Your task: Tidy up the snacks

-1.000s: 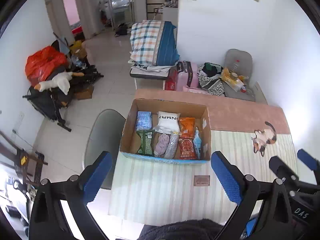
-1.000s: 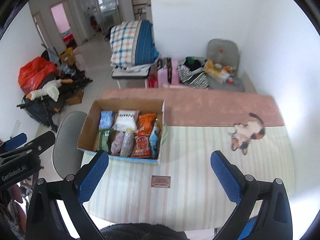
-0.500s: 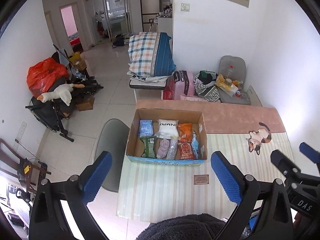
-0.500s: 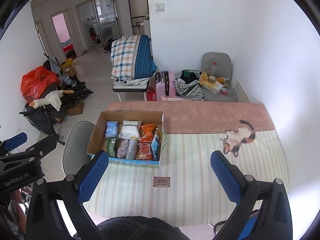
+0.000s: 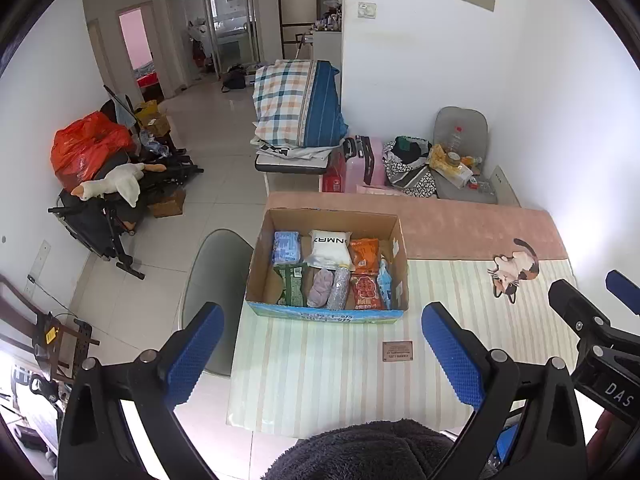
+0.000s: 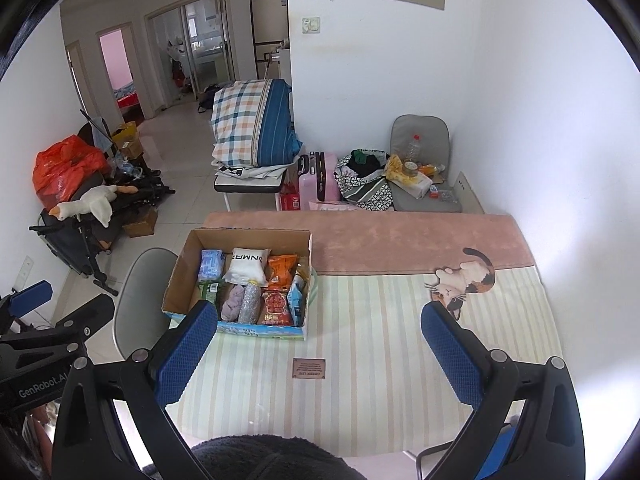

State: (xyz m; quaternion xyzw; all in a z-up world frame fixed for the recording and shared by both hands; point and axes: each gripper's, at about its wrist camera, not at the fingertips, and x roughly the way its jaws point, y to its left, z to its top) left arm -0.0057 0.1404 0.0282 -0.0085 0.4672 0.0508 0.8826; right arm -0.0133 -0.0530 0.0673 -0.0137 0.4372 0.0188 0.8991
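Observation:
A cardboard box [image 5: 256,268] [image 6: 176,280] stands on the left part of the striped table, packed with several snack packs: a white bag [image 5: 329,243] [image 6: 247,264], an orange bag [image 5: 364,254], a red pack [image 5: 366,291] [image 6: 276,307], a green pack [image 5: 293,285] and a blue pack [image 5: 286,242]. My left gripper [image 5: 322,350] is open, high above the table's near side, with nothing between its fingers. My right gripper [image 6: 318,354] is also open and empty, held high to the right of the box.
A striped cloth [image 6: 380,320] with a cat figure [image 6: 466,276] and a small brown label [image 6: 309,368] covers the table. A grey chair [image 5: 212,280] stands left of the box. Floor clutter, a folding bed with bedding [image 5: 298,108] and a pink suitcase [image 5: 364,164] lie beyond.
Both grippers have risen and drawn back from the table, so the box looks smaller and more of the room shows. The box and snacks have not moved.

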